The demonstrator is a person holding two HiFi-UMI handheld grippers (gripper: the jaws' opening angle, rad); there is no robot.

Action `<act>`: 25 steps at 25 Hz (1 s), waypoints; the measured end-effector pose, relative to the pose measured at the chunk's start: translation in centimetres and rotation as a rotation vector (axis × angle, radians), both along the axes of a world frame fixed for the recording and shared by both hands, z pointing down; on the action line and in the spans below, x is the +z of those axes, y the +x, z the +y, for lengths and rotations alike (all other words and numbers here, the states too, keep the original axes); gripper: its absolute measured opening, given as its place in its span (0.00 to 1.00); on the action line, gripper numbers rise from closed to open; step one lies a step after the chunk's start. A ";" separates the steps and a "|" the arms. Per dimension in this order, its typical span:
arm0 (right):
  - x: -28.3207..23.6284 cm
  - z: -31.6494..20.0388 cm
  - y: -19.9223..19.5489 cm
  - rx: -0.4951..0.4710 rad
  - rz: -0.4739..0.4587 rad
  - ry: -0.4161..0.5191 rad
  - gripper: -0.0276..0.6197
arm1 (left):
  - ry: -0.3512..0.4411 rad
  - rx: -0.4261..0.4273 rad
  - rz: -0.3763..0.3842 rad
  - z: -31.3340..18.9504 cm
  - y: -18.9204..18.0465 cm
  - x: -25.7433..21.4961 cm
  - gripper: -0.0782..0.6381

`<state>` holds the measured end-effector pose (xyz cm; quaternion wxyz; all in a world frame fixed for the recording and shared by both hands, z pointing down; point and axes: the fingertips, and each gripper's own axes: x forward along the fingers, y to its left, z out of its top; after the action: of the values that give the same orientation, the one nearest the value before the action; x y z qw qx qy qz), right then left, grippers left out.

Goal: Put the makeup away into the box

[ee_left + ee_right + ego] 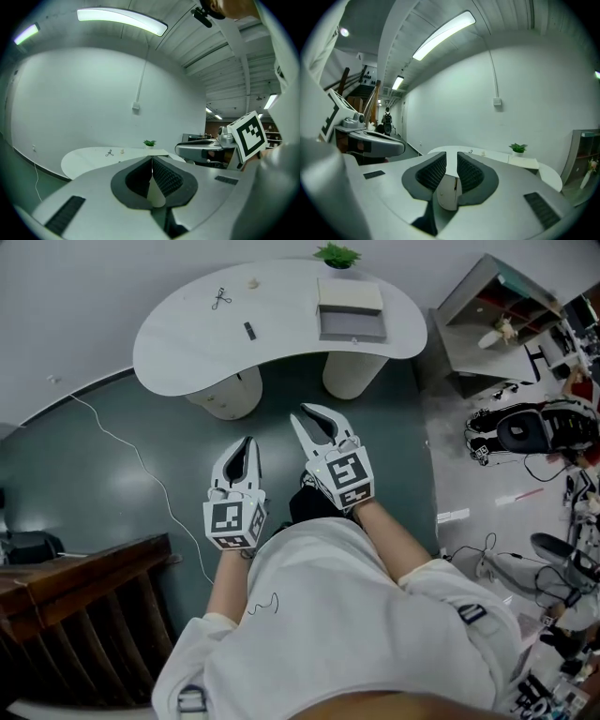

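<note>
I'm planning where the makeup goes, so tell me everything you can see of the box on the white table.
The box is flat and rectangular, lying on the right end of the curved white table. It shows a cream part at the far side and a grey part nearer, perhaps an opened lid. A small green plant stands behind it. Nothing lies on it.

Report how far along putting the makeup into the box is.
Done: nothing visible. The small dark stick, thin scissor-shaped tool and tiny pale item lie on the white curved table, outside the grey rectangular box. In hand: nothing; the left gripper is shut, the right gripper slightly open, both empty and short of the table. Left: every item.
</note>
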<state>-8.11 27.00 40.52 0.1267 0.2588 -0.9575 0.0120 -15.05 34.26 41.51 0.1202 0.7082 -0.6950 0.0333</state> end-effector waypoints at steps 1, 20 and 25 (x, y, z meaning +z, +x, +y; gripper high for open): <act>-0.8 -1.3 -0.6 -0.006 -0.004 0.012 0.13 | 0.006 -0.002 -0.004 -1.4 -0.5 -0.6 0.14; 1.8 -12.8 -1.9 -0.071 -0.037 -0.124 0.13 | -0.127 -0.036 -0.029 -14.7 -1.4 1.4 0.14; 3.0 -14.5 -3.5 -0.102 0.007 -0.147 0.13 | -0.148 -0.057 0.009 -17.3 -2.7 2.7 0.14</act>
<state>-11.61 12.47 43.49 0.1491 0.1997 -0.9656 0.0747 -17.72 16.97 44.18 0.1761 0.6774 -0.7100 0.0779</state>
